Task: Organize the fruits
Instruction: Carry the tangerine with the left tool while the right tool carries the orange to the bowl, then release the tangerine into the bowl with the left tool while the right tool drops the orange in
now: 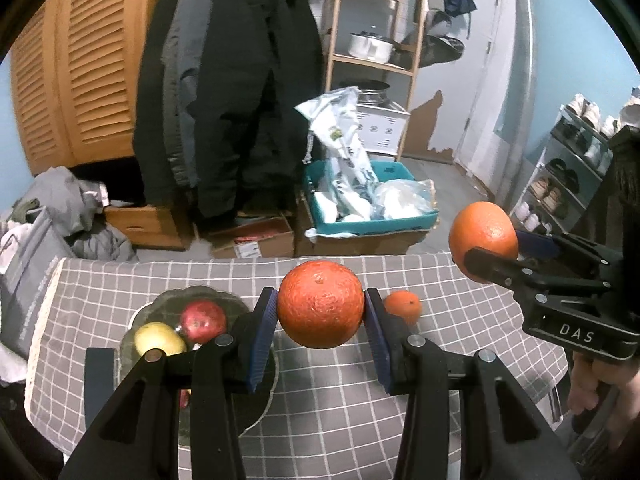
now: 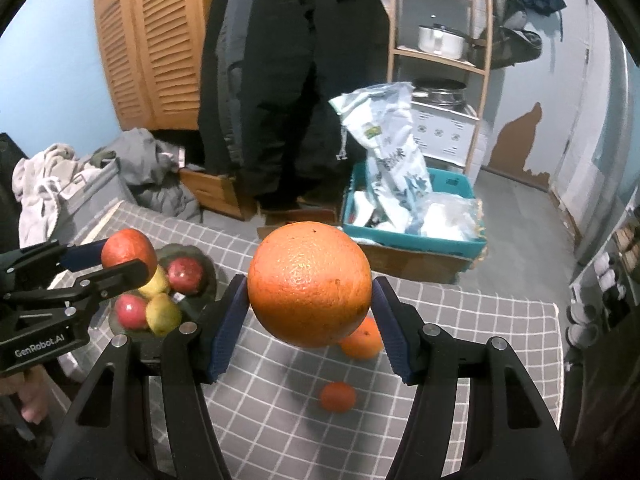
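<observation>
My left gripper (image 1: pixel 320 314) is shut on a dark red-orange orange (image 1: pixel 320 304) and holds it above the table; it also shows in the right wrist view (image 2: pixel 128 252). My right gripper (image 2: pixel 308 304) is shut on a large orange (image 2: pixel 309 284), seen too in the left wrist view (image 1: pixel 483 236), held above the table. A dark plate (image 2: pixel 208 280) at the left holds red apples (image 2: pixel 185 275) and yellow-green fruits (image 2: pixel 162 314). An orange (image 2: pixel 362 342) and a small mandarin (image 2: pixel 337 397) lie on the cloth.
The table has a grey checked cloth (image 2: pixel 460 320). Behind it stand cardboard boxes with a teal bin (image 2: pixel 416 236), hanging coats (image 2: pixel 280 80), a wooden shelf (image 2: pixel 440 56) and a clothes pile (image 2: pixel 80 176). A shoe rack (image 1: pixel 572 168) is at the right.
</observation>
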Motion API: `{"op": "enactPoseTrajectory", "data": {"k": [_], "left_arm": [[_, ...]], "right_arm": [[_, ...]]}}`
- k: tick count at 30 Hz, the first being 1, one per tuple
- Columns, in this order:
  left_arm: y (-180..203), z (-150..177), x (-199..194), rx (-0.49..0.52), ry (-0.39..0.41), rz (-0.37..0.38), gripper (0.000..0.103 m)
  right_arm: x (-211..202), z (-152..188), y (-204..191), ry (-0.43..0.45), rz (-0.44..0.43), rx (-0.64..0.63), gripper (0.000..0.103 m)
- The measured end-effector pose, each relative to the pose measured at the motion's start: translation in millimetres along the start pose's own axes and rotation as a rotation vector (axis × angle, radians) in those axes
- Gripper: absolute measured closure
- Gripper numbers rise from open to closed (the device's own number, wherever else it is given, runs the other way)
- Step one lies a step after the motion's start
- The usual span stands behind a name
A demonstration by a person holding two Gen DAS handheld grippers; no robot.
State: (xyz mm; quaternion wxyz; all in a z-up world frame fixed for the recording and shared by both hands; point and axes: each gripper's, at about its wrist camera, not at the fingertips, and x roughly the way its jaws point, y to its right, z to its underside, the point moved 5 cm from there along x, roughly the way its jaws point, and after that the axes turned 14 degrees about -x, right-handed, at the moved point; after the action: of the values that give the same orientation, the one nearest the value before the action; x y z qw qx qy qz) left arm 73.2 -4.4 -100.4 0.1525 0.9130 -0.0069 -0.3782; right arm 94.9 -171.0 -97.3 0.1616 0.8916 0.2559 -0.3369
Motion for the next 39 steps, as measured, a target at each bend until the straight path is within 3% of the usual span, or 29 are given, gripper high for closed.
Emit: {"op": "enactPoseTrajectory", "data": {"k": [17,26,32,39], "left_arm": [[-97,6,-9,-0.135,0.0,-0.129,0.059],[-142,22,12,-0.212,-0.065,-0.192,0.059],[-169,40,35,-0.277,-0.149,-0.208,0.059],[-175,59,52,-0.269,-0.205,-0.243,0.059]], "right_arm": [[47,-37,-70,-0.032,-0.098,-0.073,0.041],[84,-43,-106,-0.084,-0.163,-0.092,0.041],[113,-37,-124,-0.138,-0.207,-0.083,0.041],[150,-19,-142,-0.222,-0.224,-0.104,0.041]]}}
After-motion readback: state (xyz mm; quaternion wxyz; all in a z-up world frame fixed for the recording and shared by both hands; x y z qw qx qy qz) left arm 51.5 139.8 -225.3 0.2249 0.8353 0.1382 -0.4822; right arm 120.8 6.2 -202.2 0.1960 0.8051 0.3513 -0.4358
